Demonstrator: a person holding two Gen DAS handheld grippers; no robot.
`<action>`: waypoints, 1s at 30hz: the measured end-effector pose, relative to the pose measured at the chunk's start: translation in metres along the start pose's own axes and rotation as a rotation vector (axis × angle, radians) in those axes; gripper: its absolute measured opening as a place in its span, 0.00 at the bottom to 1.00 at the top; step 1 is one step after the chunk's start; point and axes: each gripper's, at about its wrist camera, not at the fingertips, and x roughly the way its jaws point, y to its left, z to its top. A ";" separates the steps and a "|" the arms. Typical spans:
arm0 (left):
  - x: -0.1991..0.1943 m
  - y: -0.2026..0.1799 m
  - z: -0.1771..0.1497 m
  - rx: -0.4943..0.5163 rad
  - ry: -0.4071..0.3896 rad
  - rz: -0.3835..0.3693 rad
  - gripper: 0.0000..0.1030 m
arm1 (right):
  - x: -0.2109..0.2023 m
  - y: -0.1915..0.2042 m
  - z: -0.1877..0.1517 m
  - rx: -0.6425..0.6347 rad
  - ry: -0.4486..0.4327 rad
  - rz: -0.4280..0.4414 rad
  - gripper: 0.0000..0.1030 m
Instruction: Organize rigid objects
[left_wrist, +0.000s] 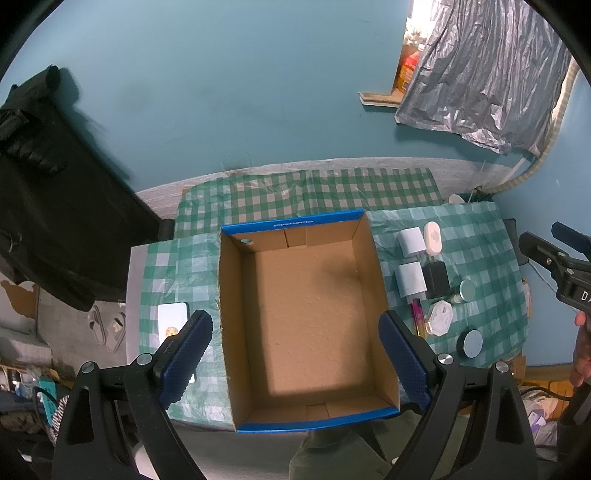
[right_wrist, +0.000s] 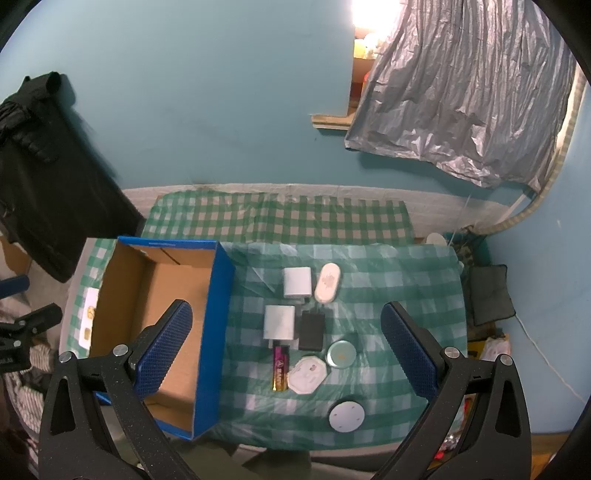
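An empty blue-rimmed cardboard box (left_wrist: 306, 317) sits on the checked tablecloth; it also shows in the right wrist view (right_wrist: 155, 325). Right of it lie several small items: two white adapters (right_wrist: 296, 282) (right_wrist: 279, 322), a white oval case (right_wrist: 327, 283), a black charger (right_wrist: 311, 330), a teal round tin (right_wrist: 341, 354), a white octagonal box (right_wrist: 307, 374), a purple lighter (right_wrist: 280, 368) and a round white disc (right_wrist: 346, 415). My left gripper (left_wrist: 295, 354) is open above the box. My right gripper (right_wrist: 286, 352) is open above the items.
A white phone (left_wrist: 173, 321) lies left of the box on the green checked tablecloth (right_wrist: 399, 280). A black garment (left_wrist: 55, 203) hangs at the left. A teal wall stands behind, with silver plastic sheeting (right_wrist: 465, 92) at the upper right. Clutter lies on the floor around the table.
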 end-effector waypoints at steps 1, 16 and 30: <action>0.000 0.000 0.001 0.001 0.002 0.000 0.90 | 0.000 0.000 0.000 0.000 0.000 0.000 0.99; 0.001 0.000 0.000 0.001 0.006 0.001 0.90 | 0.000 0.000 0.001 0.000 0.006 0.000 0.99; 0.000 0.001 -0.001 0.002 0.006 -0.001 0.90 | 0.001 0.001 -0.002 -0.004 0.009 -0.002 0.99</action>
